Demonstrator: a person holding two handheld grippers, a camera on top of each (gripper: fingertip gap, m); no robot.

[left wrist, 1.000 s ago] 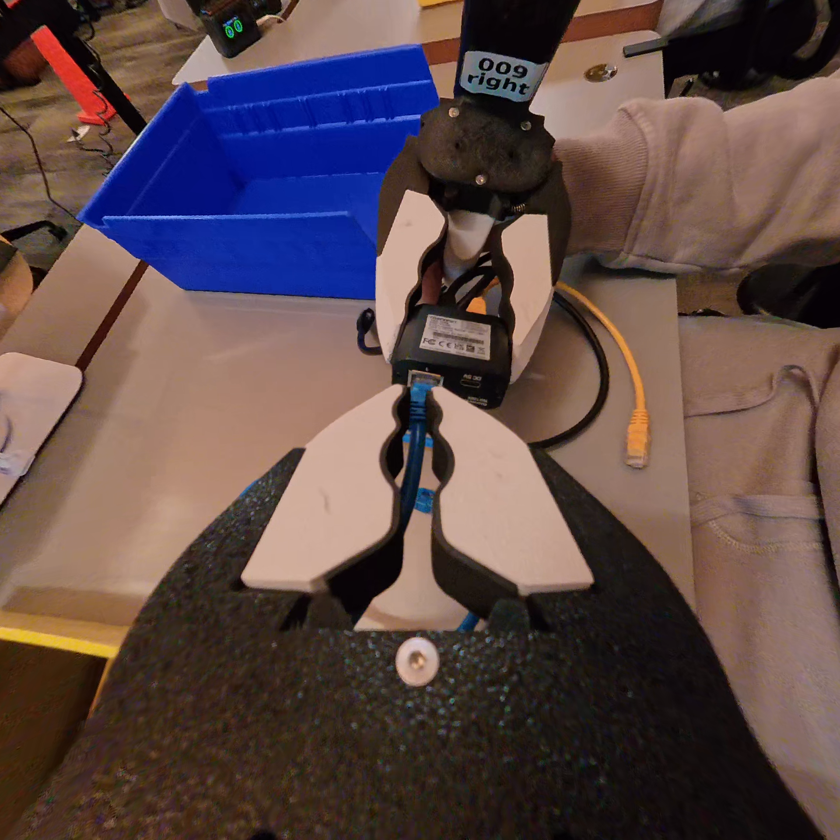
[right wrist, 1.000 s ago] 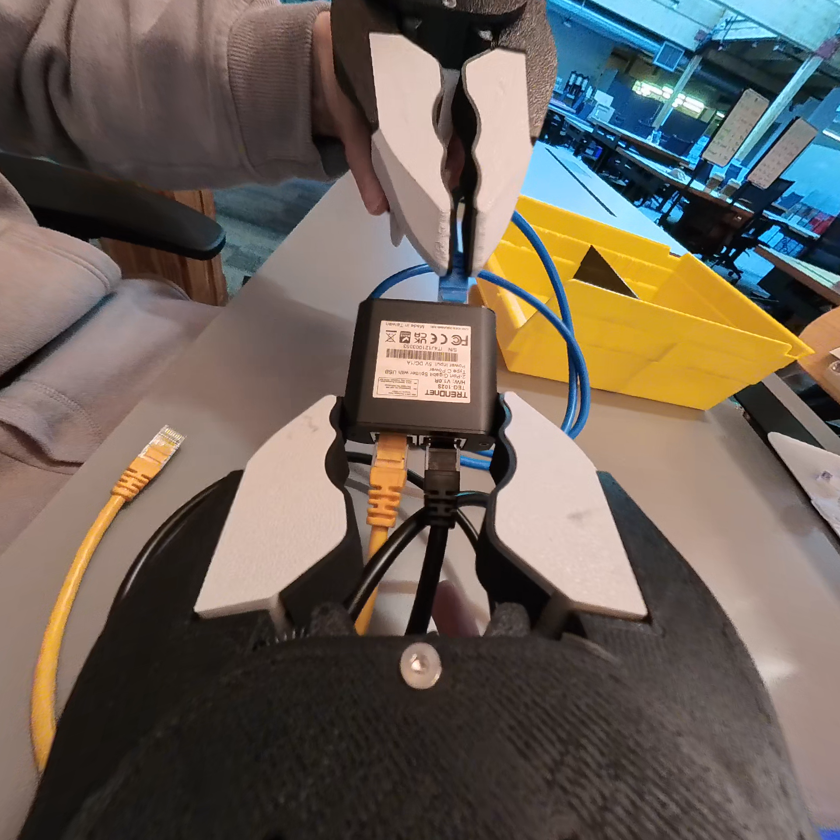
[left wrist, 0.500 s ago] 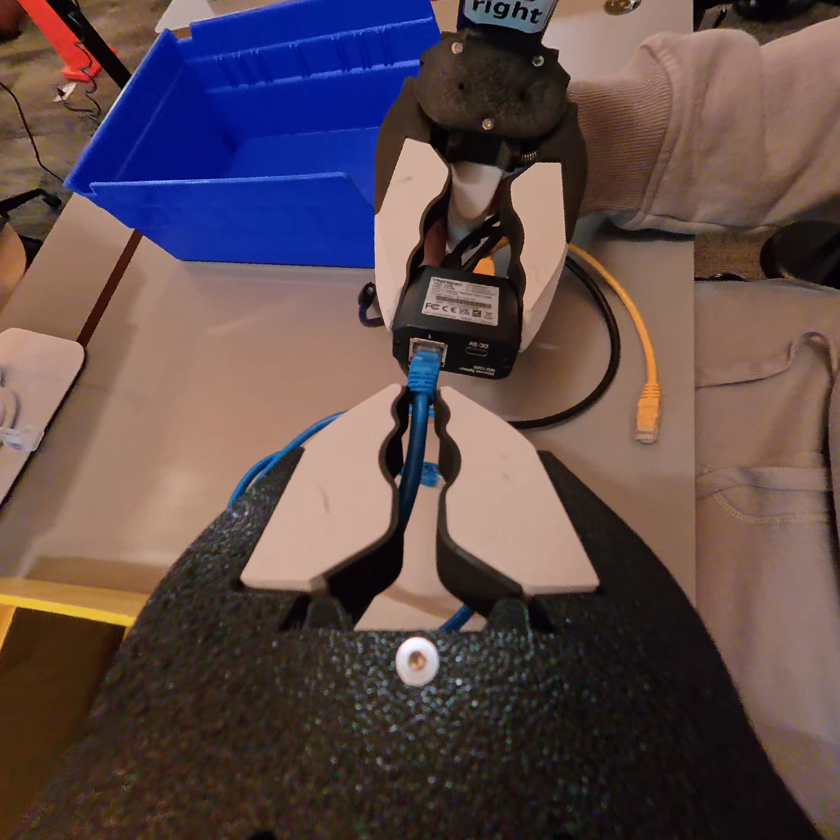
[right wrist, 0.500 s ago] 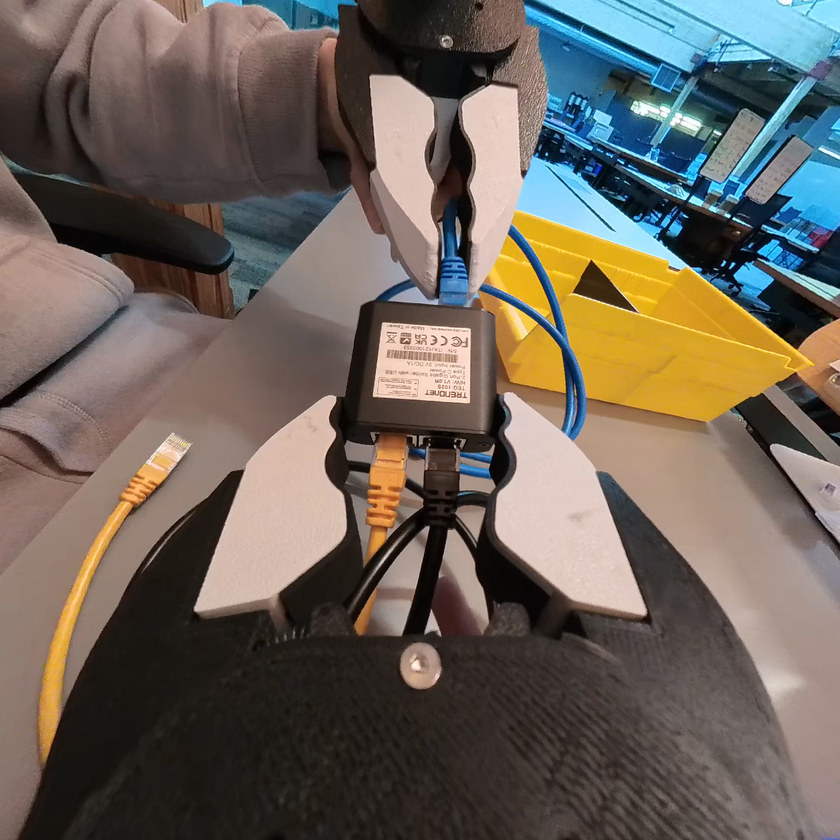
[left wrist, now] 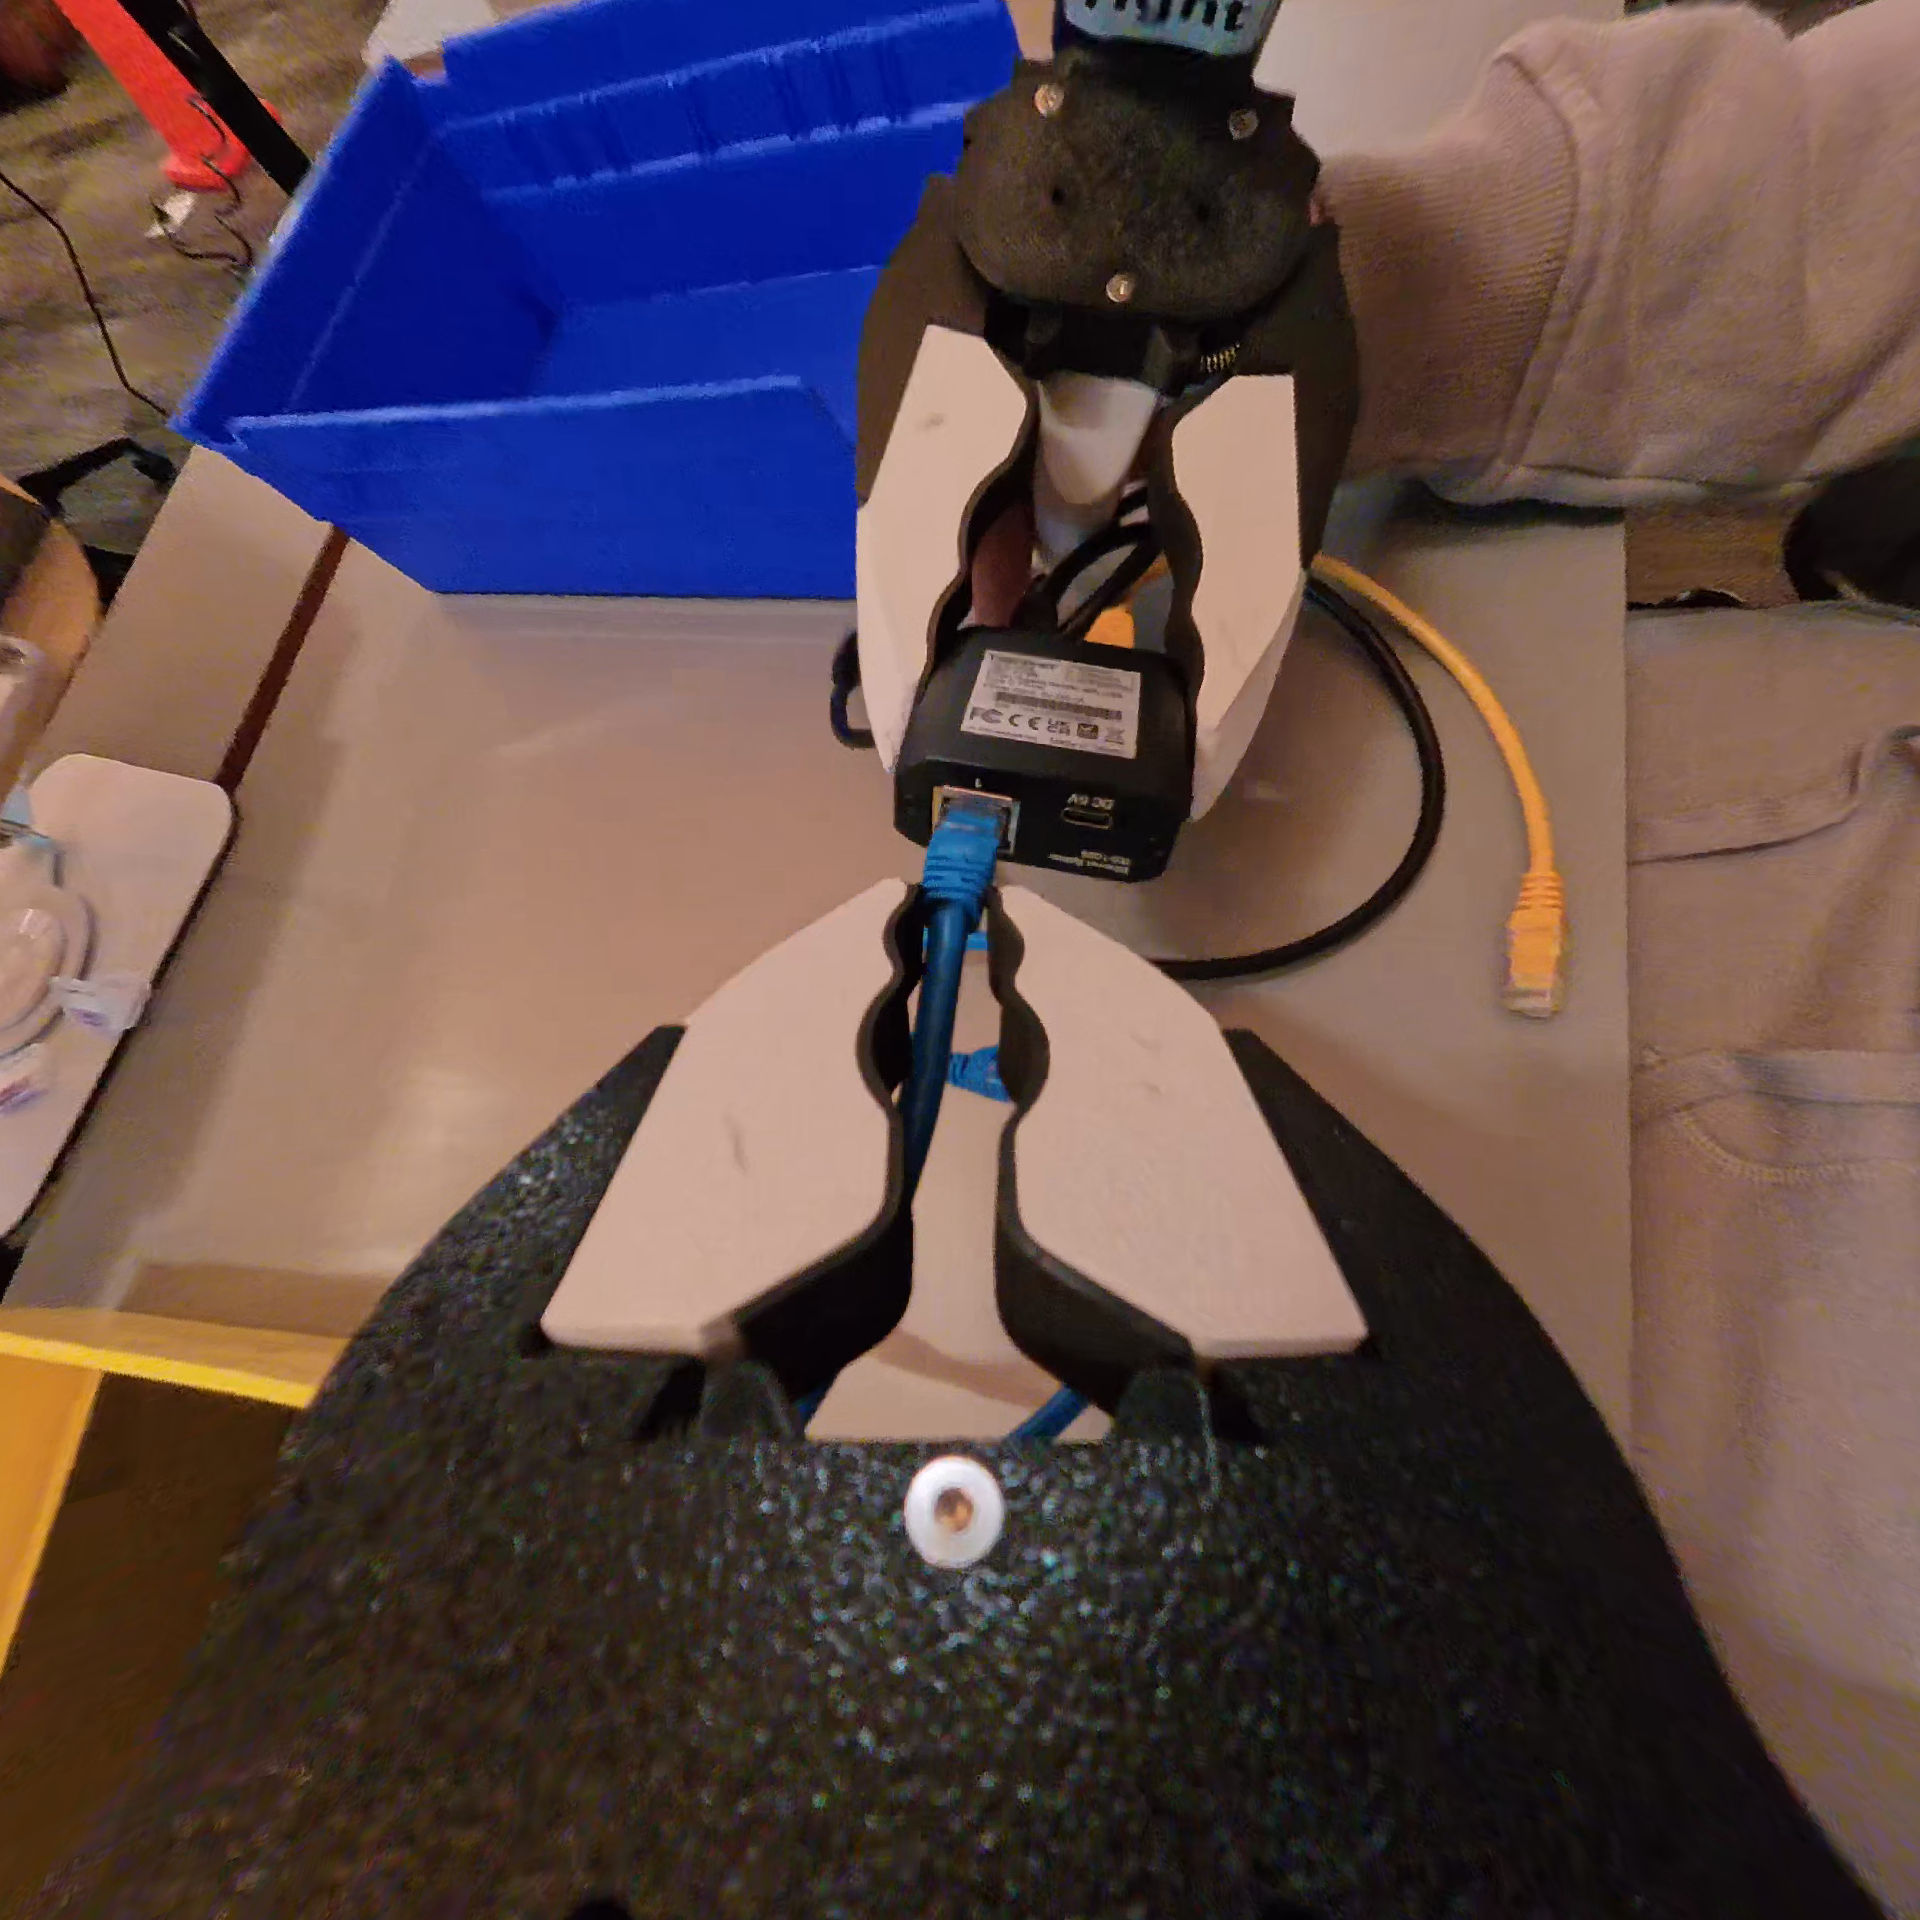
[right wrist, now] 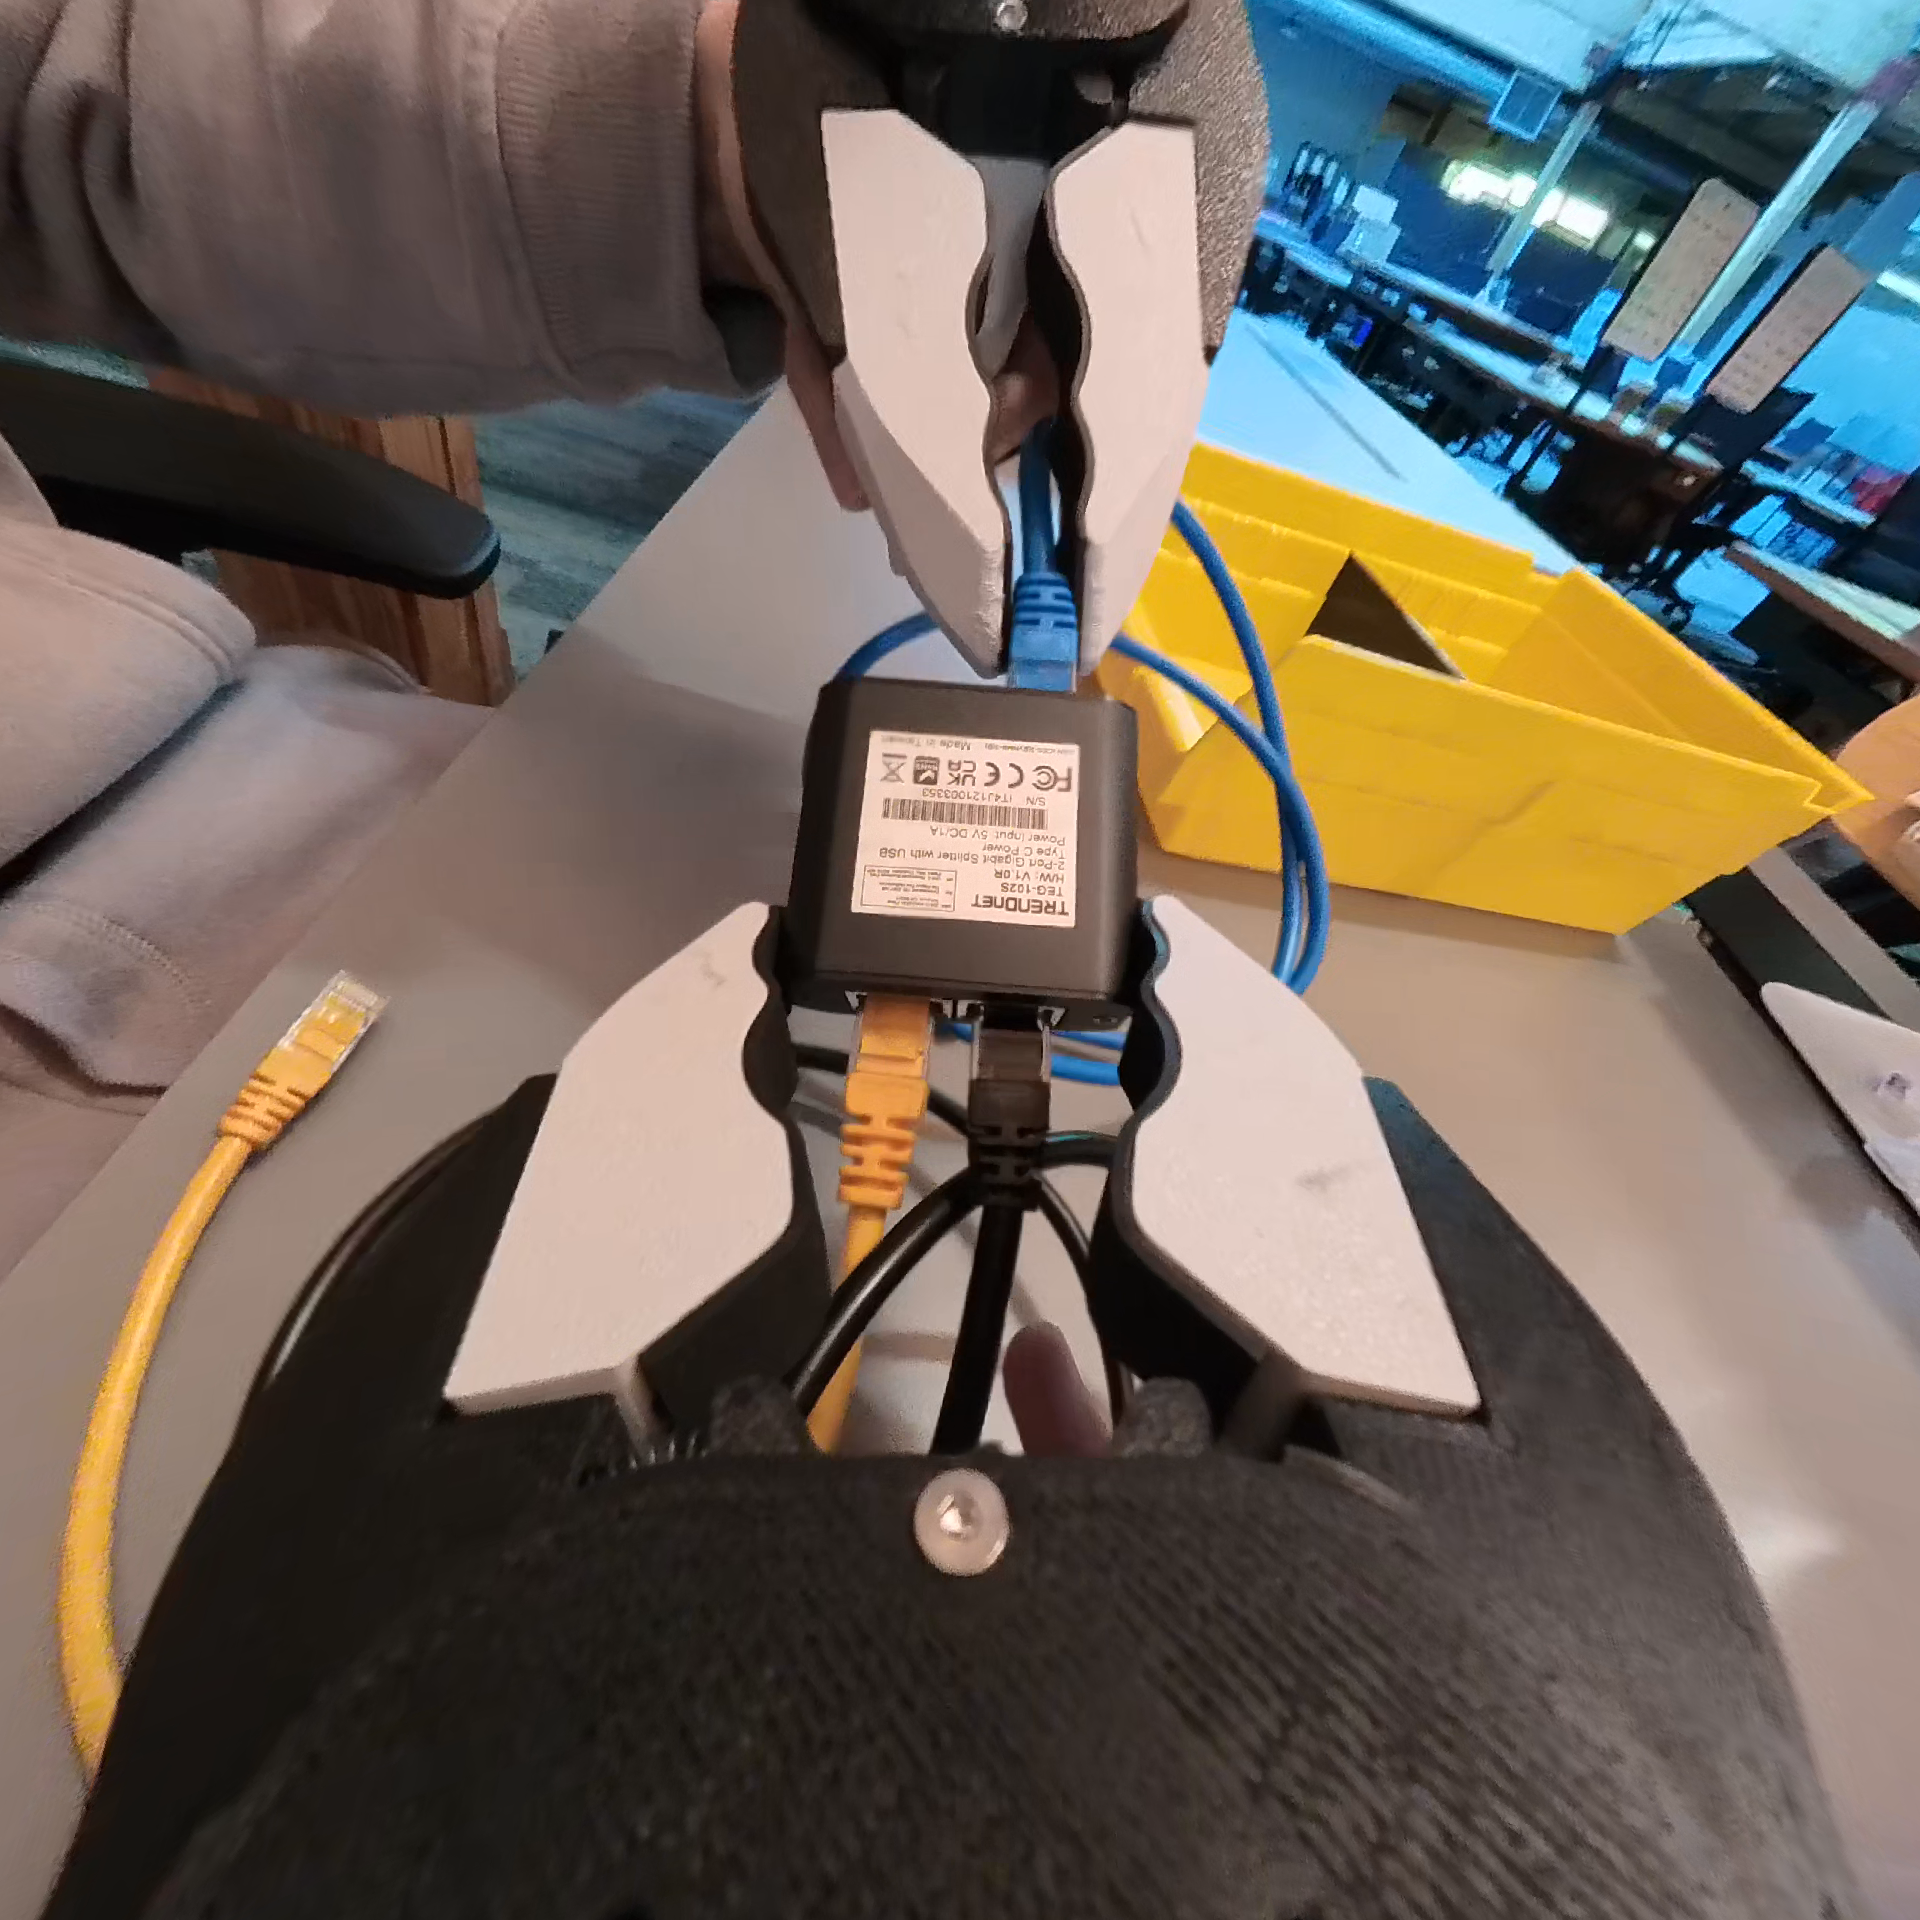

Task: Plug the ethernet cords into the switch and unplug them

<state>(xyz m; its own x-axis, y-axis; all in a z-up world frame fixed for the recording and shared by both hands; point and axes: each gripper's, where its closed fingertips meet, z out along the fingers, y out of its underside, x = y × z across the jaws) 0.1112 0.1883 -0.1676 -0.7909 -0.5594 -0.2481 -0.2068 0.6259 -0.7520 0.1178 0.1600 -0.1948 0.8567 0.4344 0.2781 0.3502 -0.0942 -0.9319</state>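
three cords are plugged into the one black switch (right wrist: 961, 852): one blue cord (left wrist: 940, 997) on one face, one yellow cord (right wrist: 878, 1112) and one black cord (right wrist: 1003, 1117) on the opposite. the right gripper (right wrist: 961, 940) clamps the switch above the table (left wrist: 499, 831); the left gripper (left wrist: 951, 904) pinches the blue cord just behind its plug. two bins stand by: one blue bin (left wrist: 540, 343), one yellow bin (right wrist: 1455, 769).

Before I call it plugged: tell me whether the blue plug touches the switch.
Touching. The left wrist view shows the blue plug seated inside the switch port, no gap visible.
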